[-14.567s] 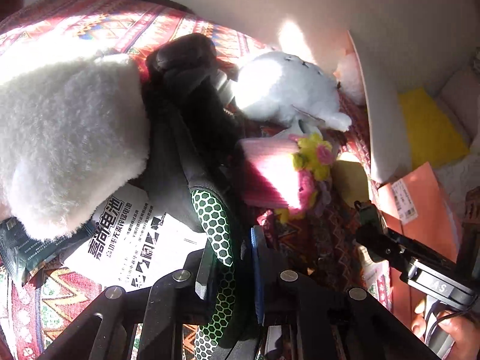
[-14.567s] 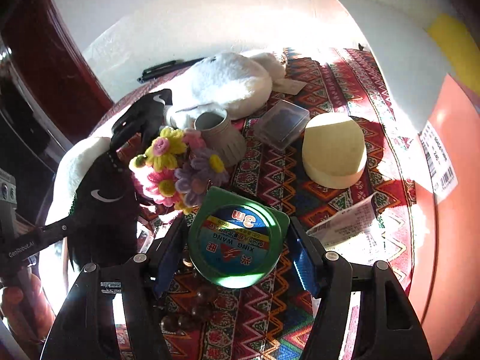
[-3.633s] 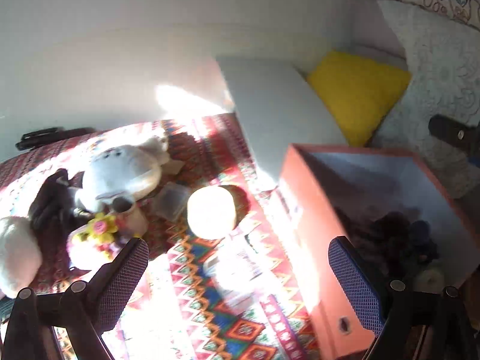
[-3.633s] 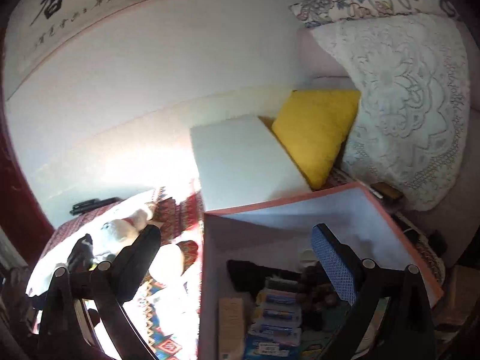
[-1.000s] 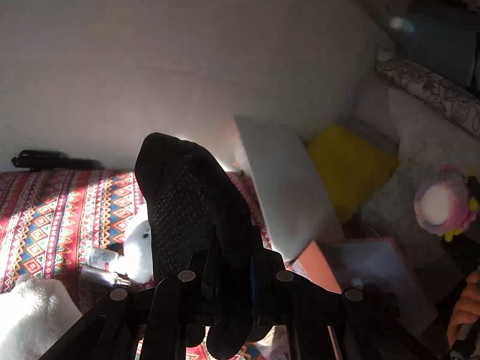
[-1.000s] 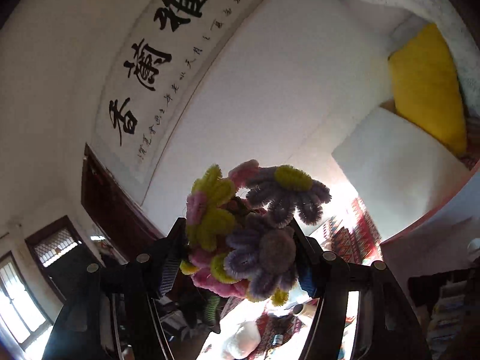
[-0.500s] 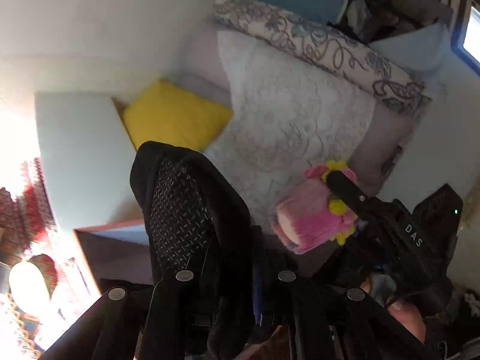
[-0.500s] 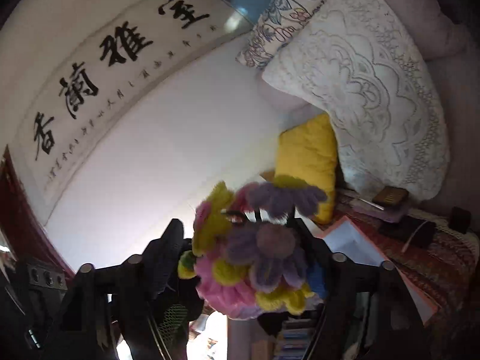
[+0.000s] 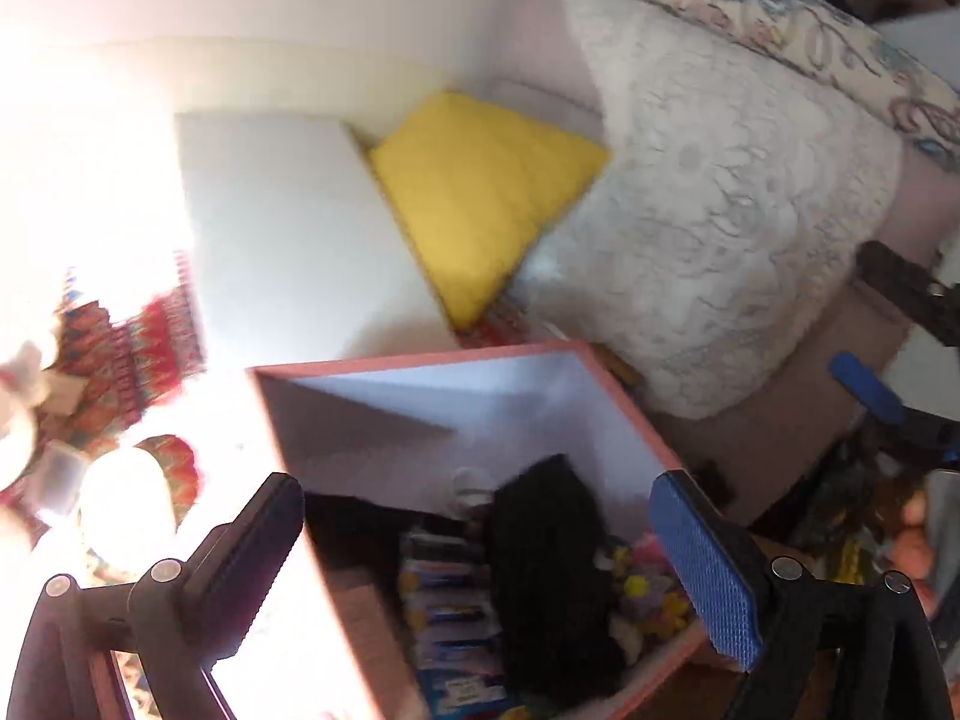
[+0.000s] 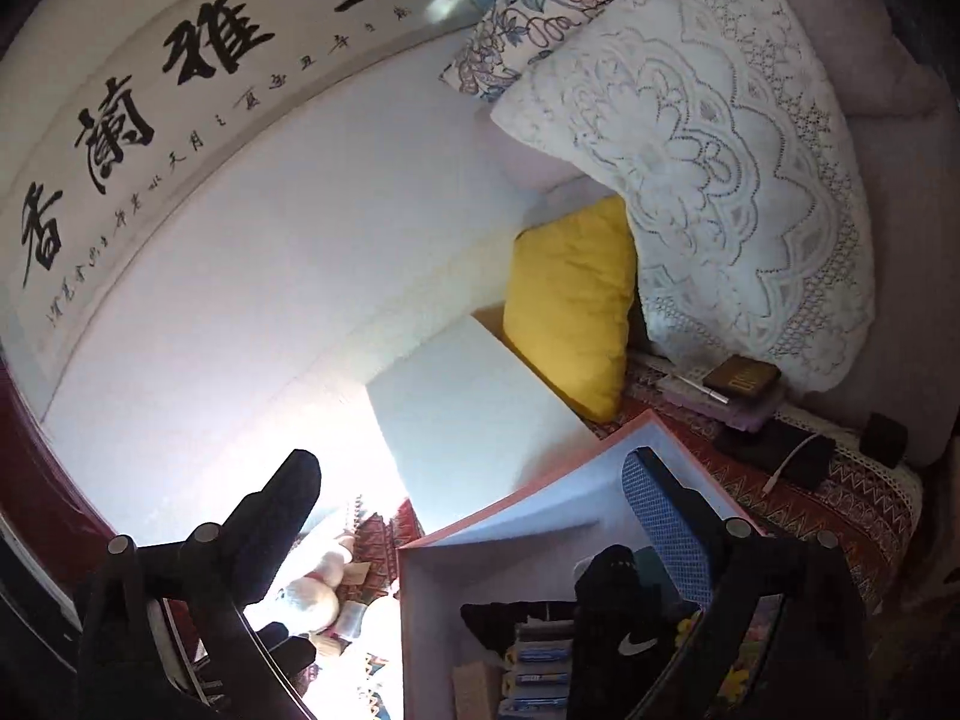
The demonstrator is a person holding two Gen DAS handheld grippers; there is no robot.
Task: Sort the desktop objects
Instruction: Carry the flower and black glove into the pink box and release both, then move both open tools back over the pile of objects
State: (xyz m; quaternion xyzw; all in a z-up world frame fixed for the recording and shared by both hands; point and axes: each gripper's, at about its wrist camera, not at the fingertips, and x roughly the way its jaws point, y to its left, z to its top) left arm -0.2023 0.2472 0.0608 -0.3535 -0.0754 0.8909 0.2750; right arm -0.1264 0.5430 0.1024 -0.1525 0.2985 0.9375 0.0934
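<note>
Half a second ago I held the black glove [image 9: 549, 546] in my left gripper [image 9: 489, 570] and the yarn flowers [image 9: 651, 591] in my right gripper [image 10: 477, 546]; both now lie inside the pink box [image 9: 420, 358], the glove draped over the blue packets [image 9: 447, 606], the flowers beside it near the right wall. Both grippers hang over the box with fingers spread wide, holding nothing. To finish this drop cleanly, I'd lift straight up clear of the rim before swinging back toward the patterned tablecloth [image 9: 129, 354], where the plush toy [image 10: 315, 591] waits.
</note>
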